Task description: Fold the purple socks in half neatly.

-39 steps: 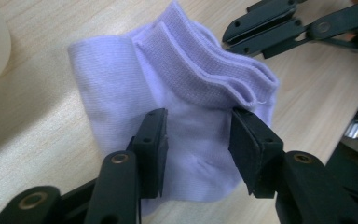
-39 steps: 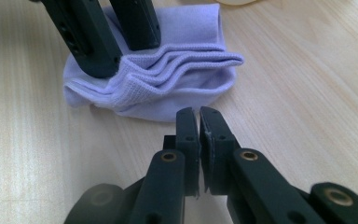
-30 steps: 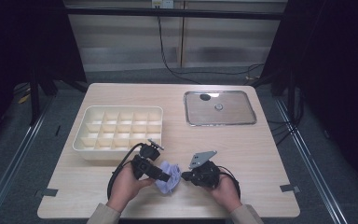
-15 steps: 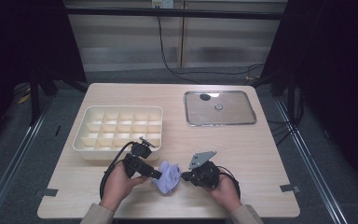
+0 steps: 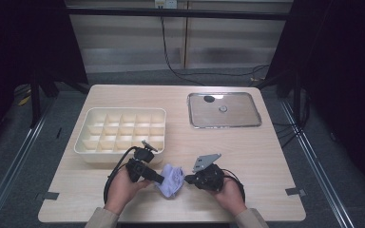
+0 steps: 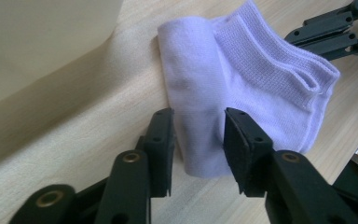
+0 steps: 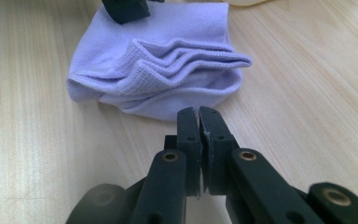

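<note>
Your two grippers meet at a folded sock near the front edge of the table.

From above, the sock lies on the table between your left gripper and right gripper, in front of the tray; a lid sits far right. In the left gripper view, your fingers are spread, one on each side of the sock's rolled end. In the right gripper view, your fingers are pressed together, empty, just before the sock.
</note>
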`<state>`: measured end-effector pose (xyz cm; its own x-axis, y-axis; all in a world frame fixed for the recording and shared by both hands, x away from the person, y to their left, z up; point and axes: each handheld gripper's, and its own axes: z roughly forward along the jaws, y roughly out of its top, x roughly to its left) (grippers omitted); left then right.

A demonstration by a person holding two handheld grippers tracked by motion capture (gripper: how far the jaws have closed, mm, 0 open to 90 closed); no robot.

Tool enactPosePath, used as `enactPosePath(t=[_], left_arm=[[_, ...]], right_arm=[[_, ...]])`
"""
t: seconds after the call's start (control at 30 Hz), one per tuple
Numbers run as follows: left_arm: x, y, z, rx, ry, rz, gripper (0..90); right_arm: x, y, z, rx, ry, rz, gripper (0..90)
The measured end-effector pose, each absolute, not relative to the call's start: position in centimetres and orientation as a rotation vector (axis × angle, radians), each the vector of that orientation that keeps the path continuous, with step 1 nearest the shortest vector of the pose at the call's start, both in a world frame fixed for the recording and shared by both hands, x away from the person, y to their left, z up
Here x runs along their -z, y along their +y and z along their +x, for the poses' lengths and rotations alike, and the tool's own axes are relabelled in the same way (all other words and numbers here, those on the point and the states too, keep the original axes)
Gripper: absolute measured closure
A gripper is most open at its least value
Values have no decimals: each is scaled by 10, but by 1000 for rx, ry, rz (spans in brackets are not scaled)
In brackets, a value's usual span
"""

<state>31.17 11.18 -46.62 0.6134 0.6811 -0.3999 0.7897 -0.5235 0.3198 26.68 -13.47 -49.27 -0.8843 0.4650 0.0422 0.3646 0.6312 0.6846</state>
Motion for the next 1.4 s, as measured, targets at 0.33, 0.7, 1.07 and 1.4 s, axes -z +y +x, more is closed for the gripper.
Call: enactPosePath(t=[0.33, 0.7, 1.07, 1.4], left_arm=[[466, 111, 313, 308, 1182, 2384, 846], [449, 107, 310, 279, 1135, 2415, 852], [445, 105, 309, 277, 1128, 2427, 853], [444, 105, 308, 277, 1130, 2423, 852]], right_arm=[[490, -131, 264, -1112, 2718, 652, 886], [491, -125, 263, -1116, 2745, 619, 900], [493, -123, 263, -1106, 2756, 618, 900], [491, -124, 264, -1115, 2748, 619, 900]])
